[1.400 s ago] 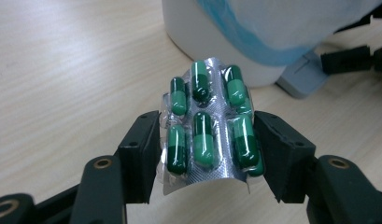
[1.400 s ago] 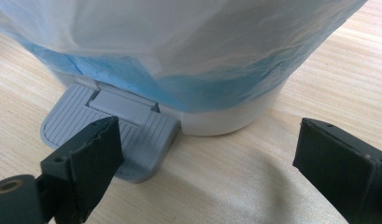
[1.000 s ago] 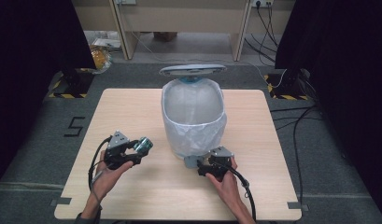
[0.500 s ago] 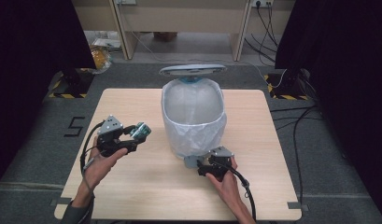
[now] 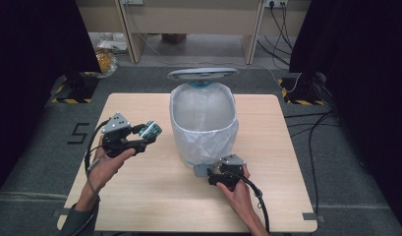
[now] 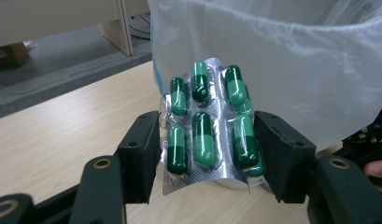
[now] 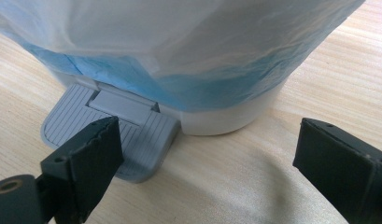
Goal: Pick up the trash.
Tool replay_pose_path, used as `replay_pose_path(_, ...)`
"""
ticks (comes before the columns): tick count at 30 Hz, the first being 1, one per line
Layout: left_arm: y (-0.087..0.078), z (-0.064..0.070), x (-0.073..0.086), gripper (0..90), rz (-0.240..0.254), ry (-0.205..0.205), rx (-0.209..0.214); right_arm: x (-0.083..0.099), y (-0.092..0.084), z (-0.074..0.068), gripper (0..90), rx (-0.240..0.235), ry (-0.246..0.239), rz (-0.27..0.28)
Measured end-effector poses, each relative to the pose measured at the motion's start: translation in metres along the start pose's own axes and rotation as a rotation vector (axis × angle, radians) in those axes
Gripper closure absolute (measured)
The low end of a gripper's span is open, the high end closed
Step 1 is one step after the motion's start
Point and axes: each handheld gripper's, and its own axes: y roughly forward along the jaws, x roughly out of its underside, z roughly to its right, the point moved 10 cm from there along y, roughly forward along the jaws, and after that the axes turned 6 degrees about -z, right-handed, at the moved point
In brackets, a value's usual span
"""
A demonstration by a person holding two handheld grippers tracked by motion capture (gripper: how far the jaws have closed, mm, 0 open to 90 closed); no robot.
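Green-capsule blister pack is being clamped by the left gripper for binning; the wide-open right gripper is pressing the bin's pedal, keeping its lid up.

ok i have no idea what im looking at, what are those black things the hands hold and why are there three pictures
A person sits at a wooden table and holds a hand-operated gripper in each hand: a black tool with two jaws that pinch things.

The high view looks down from above. The left gripper is lifted above the table; the right gripper sits low by the base of a pedal bin, which is lined with a white bag and has its lid up.

The other two pictures come from small cameras riding on the grippers, looking along their jaws. In the left gripper view, the jaws are shut on a blister pack of green capsules, with the bin's bag just behind. In the right gripper view, the jaws stand open and one of them is over the bin's grey foot pedal, apparently pressing it.
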Motion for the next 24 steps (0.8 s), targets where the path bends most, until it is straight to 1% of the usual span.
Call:
replay_pose_path(3,-0.003,0.001,-0.009,42.4,0.008,0.011,0.001,0.0,0.0,0.0,7.9,-0.004,0.003,-0.001)
replay_pose_path(5,-0.006,0.003,-0.015,42.4,0.014,0.013,0.012,0.0,0.0,0.0,7.9,-0.003,0.003,-0.001)
replay_pose_path(6,-0.006,0.003,-0.015,42.4,0.014,0.013,0.012,0.0,0.0,0.0,7.9,-0.003,0.003,-0.001)
replay_pose_path(12,-0.011,0.005,-0.029,42.4,0.027,0.027,0.014,0.0,0.0,0.0,7.9,-0.003,0.001,0.0)
replay_pose_path(15,-0.012,0.004,-0.034,42.4,0.027,0.03,0.012,0.0,0.0,0.0,7.9,-0.008,0.003,-0.003)
replay_pose_path(17,-0.012,0.004,-0.04,42.4,0.034,0.025,0.028,0.0,0.0,0.0,7.9,-0.005,0.0,0.0)
replay_pose_path(18,-0.012,0.004,-0.04,42.4,0.034,0.025,0.028,0.0,0.0,0.0,7.9,-0.005,0.0,0.0)
replay_pose_path(21,-0.013,0.007,-0.047,42.4,0.044,0.022,0.034,0.0,0.0,0.0,7.9,-0.004,0.0,0.0)
replay_pose_path(24,-0.013,0.009,-0.053,42.4,0.048,0.032,0.035,0.0,0.0,0.0,7.9,-0.004,0.0,0.0)
